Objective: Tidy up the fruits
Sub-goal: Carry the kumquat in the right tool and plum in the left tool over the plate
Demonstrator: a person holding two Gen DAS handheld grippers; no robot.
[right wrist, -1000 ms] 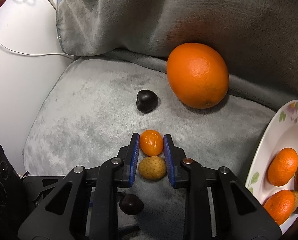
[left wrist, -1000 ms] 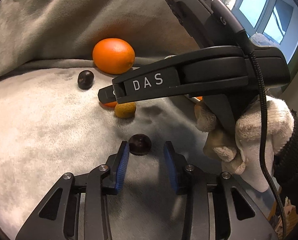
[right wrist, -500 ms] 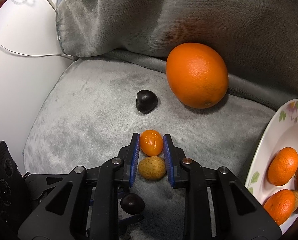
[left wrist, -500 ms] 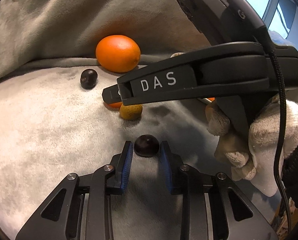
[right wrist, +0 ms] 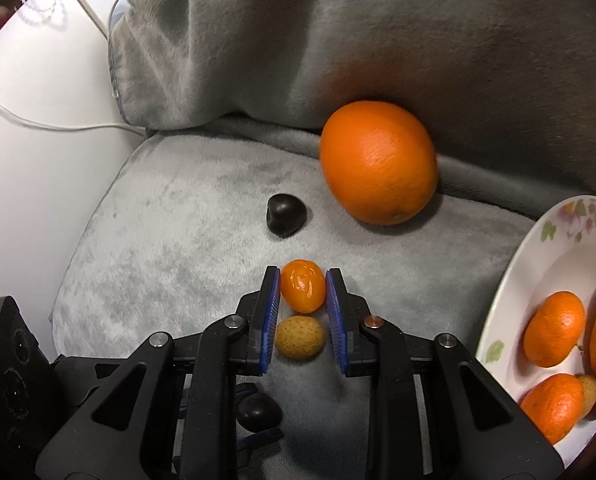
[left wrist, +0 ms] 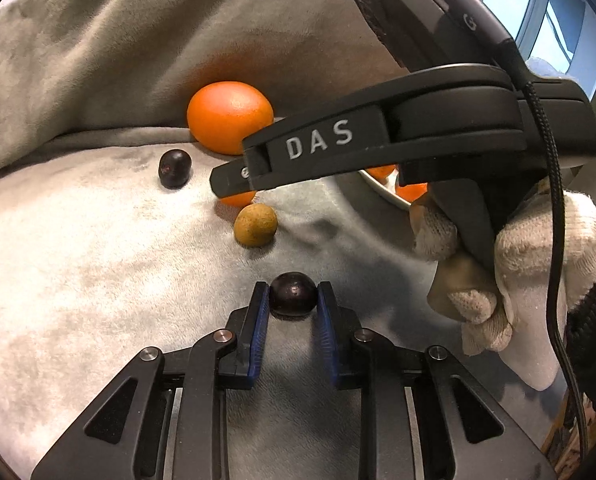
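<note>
Blue-padded left gripper has just closed on the dark fruit, probably a grape; right gripper pinches the kumquat, both ready for lifting.

In my left view, my right gripper hides most of the small orange fruit and the plate. The right view crops the plate's far side.

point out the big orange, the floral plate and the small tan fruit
large round orange [right wrist: 378, 162], right wrist view, middle of its peel
white floral-rimmed plate [right wrist: 554, 232], right wrist view, bare rim
small tan speckled fruit [left wrist: 255, 225], left wrist view, centre
</note>
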